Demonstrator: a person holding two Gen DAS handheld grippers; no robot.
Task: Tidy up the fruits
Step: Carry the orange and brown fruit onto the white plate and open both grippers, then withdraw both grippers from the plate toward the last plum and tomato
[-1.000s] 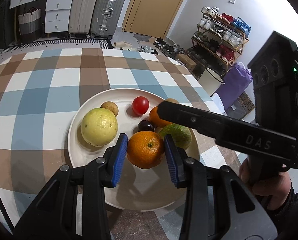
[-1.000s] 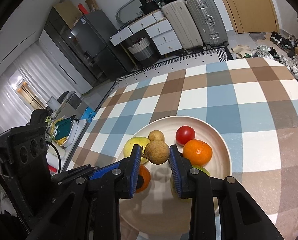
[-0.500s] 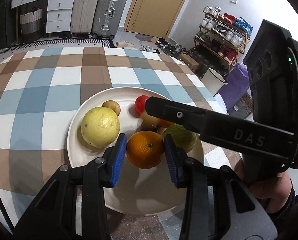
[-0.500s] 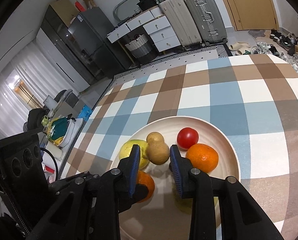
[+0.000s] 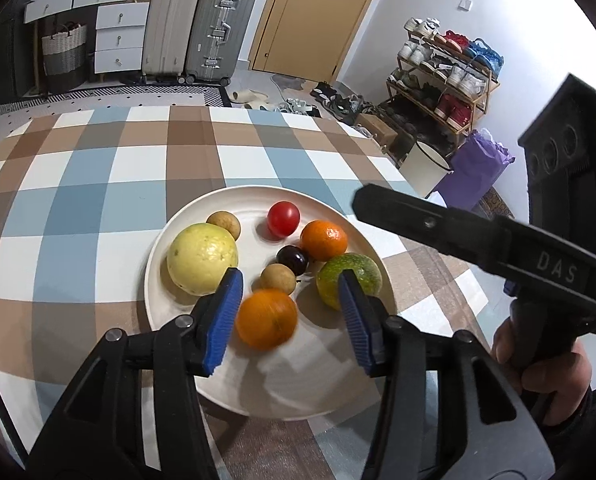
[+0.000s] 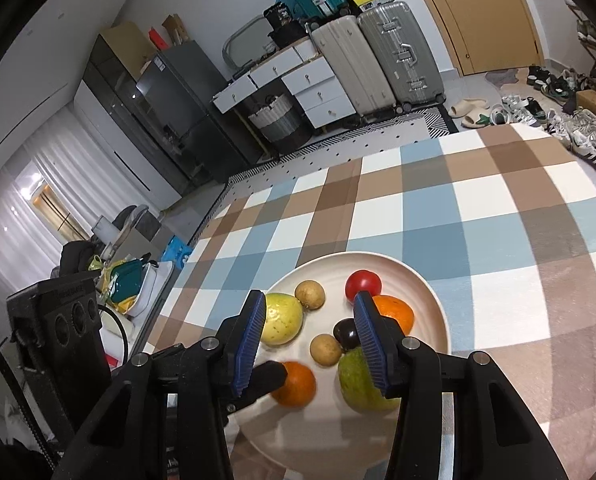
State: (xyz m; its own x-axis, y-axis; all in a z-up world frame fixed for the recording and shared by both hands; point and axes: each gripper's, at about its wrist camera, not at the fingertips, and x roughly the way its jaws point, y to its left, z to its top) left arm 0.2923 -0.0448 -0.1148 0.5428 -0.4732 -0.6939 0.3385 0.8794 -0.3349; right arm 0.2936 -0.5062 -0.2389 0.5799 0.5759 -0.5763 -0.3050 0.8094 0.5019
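Observation:
A white plate (image 5: 330, 392) on the checked tablecloth holds several fruits: a yellow guava (image 5: 201, 258), two small brown fruits (image 5: 223, 224) (image 5: 277, 278), a red tomato (image 5: 283, 219), a small orange (image 5: 324, 240), a dark plum (image 5: 292, 259), a green fruit (image 5: 354, 276) and a blurred orange (image 5: 266, 319). My left gripper (image 5: 289, 320) is open with the blurred orange loose between its fingers. My right gripper (image 6: 310, 340) is open and empty above the plate (image 6: 426, 292); the brown fruit (image 6: 326, 349) lies below it.
The checked table (image 5: 97, 200) runs out to the left and back. Suitcases (image 5: 201, 24), drawers and a basket stand at the back wall. A shoe rack (image 5: 446, 76) and a white bin are at the right, beyond the table edge.
Both grippers opened. The left let go of the orange, which is moving on the plate. The right let go of the small brown fruit onto the plate and drew back.

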